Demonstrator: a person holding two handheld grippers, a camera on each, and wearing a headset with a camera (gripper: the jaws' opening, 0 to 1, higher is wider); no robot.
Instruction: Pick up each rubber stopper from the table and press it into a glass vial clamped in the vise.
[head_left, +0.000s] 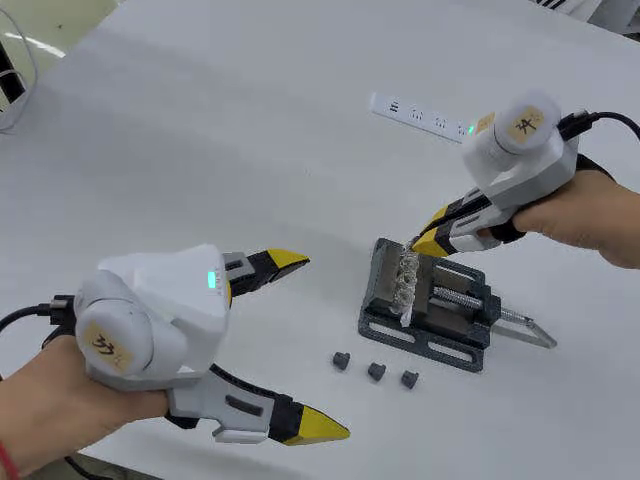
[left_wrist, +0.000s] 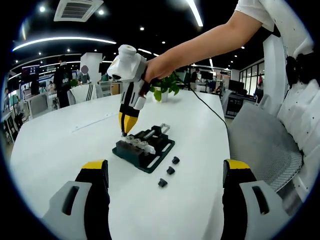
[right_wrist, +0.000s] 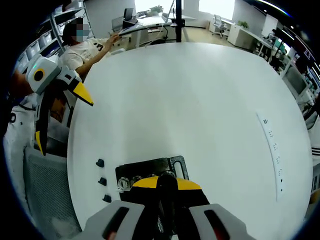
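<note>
A dark vise (head_left: 430, 335) (left_wrist: 145, 157) (right_wrist: 150, 167) on the white table clamps a row of several clear glass vials (head_left: 407, 280) (left_wrist: 140, 145) (right_wrist: 125, 184). Three dark rubber stoppers (head_left: 376, 371) (left_wrist: 170, 170) (right_wrist: 102, 180) lie in a line on the table beside the vise. My right gripper (head_left: 420, 243) (left_wrist: 125, 131) (right_wrist: 166, 182) points down at the far end of the vial row, its yellow tips shut on a small dark stopper. My left gripper (head_left: 318, 346) (left_wrist: 165, 167) (right_wrist: 62, 120) hovers wide open left of the stoppers, with nothing between its jaws.
A white power strip (head_left: 420, 117) (right_wrist: 272, 150) lies on the table behind the vise. The vise's screw handle (head_left: 525, 330) sticks out to the right. Bare white tabletop (head_left: 200, 150) spreads to the left and back. In the right gripper view a person sits at the table's far side.
</note>
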